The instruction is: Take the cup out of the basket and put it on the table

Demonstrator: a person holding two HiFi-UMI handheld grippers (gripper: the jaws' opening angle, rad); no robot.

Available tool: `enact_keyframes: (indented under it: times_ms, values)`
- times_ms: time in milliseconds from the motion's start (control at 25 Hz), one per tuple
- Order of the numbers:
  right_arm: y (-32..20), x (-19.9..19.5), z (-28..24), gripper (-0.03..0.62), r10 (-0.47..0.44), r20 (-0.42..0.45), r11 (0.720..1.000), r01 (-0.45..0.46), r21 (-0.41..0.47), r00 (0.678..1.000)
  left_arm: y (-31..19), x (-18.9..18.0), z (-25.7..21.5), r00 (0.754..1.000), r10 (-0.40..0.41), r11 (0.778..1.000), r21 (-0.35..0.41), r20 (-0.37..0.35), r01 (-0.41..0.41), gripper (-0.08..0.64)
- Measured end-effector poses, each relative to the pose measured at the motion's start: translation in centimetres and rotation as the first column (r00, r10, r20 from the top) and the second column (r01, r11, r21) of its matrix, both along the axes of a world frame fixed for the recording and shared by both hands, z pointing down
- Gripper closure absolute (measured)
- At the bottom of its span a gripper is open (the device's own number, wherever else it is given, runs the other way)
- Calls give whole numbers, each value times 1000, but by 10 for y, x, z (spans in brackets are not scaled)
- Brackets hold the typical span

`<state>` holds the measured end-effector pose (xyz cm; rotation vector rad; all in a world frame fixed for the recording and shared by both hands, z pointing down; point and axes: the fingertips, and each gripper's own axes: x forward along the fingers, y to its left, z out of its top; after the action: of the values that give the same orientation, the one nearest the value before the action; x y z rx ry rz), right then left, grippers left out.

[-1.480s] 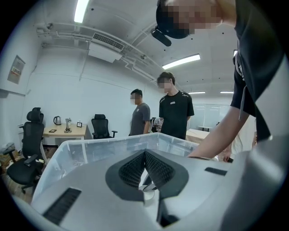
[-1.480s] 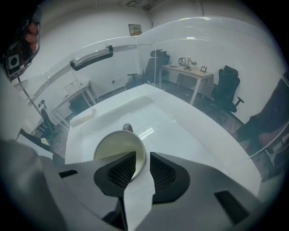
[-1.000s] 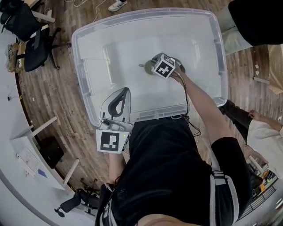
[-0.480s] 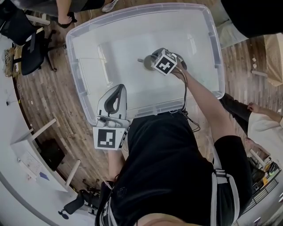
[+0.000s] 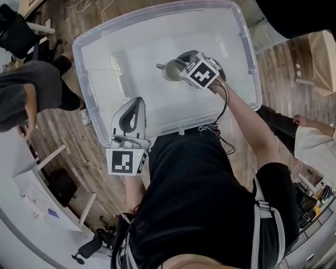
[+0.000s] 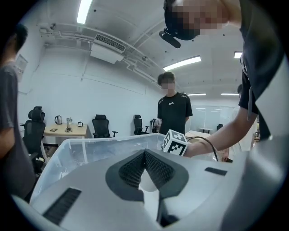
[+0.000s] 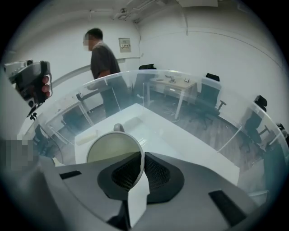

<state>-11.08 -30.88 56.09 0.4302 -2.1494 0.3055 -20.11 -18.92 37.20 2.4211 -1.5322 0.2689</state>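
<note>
Risen a little off basket (image 5: 79, 50) floor: cup (image 5: 171, 70), still within walls, rim clamped by right tool (image 5: 182, 67). Left tool (image 5: 132, 116) together, empty. Next: lift over wall, set on worktop.

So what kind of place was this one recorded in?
Probably an open office or lab room: black swivel chairs, a wooden desk, strip lights on the ceiling and a plank floor.
</note>
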Motion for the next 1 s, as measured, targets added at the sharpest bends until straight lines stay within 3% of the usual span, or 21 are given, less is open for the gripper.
enact_keyframes:
  times_ms: [200, 600, 1000]
  values:
    - [7, 9, -46, 551, 56, 105, 998, -60, 32, 993, 4, 11, -5, 1000, 17, 1000, 15, 4, -17, 541]
    - [30, 52, -131, 551, 116, 202, 980, -145, 134, 972, 26, 40, -7, 999, 50, 998, 34, 5, -50, 541]
    - [83, 93, -193, 551, 209, 386, 947, -284, 149, 899, 44, 55, -15, 998, 61, 997, 54, 8, -62, 541]
